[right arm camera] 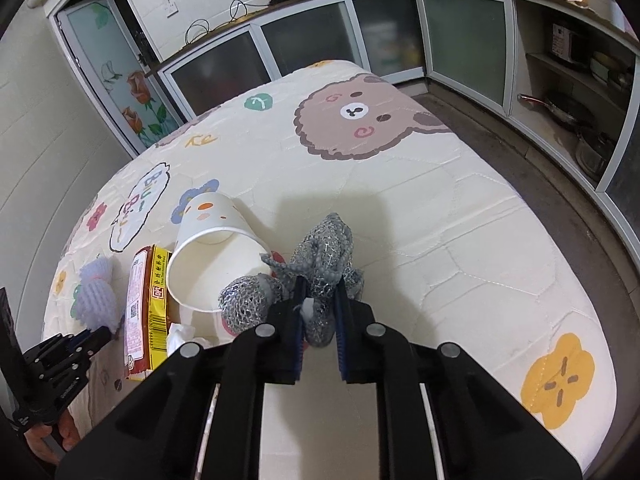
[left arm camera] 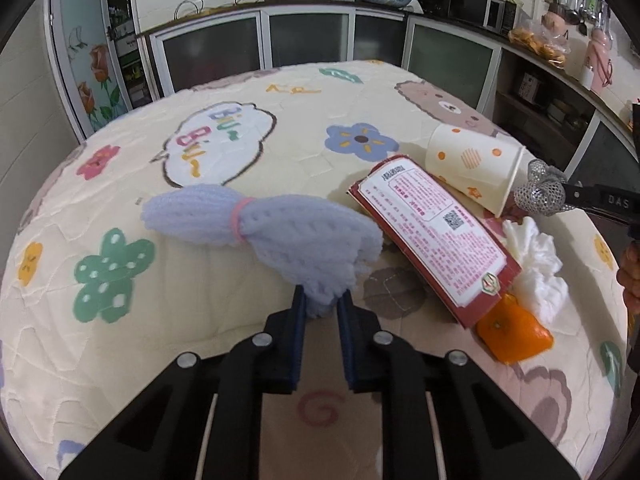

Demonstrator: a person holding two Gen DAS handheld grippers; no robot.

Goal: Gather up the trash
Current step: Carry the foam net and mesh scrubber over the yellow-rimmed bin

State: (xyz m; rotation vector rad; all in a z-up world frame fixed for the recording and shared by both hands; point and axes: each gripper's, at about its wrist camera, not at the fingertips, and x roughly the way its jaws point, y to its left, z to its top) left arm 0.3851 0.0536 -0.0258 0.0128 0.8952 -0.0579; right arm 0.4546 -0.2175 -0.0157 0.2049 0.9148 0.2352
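Left claw: you are gripping the near end of the lilac foam net (left arm camera: 264, 236) in your left claw (left arm camera: 321, 300), jaws narrow with the foam pinched between the pads.
Right claw: you are pinching the grey foam net (right arm camera: 324, 268) in your right claw (right arm camera: 320, 304), jaws narrow and pressing on its near end.
Lilac net's lie: it is stretching away from your left claw toward the upper left, long axis running diagonally, a pink band cinching its middle.
Grey net's lie: it is reaching straight ahead of your right claw, with one lobe curling left to the paper cup's (right arm camera: 212, 256) rim.
Remaining trash: the red packet (left arm camera: 436, 240), crumpled tissue (left arm camera: 536, 268) and orange peel (left arm camera: 516, 336) are lying between your two claws; the cup is lying on its side, mouth toward your right claw.
Nearer hand: the cup looks closer to your right claw, the packet about midway.
Next move: both nets probably need lifting clear; no bin is showing in either view.
Surface: everything is resting on a table (right arm camera: 460, 216) under a quilted cartoon cover.
Room: kitchen cabinets are lining the walls.
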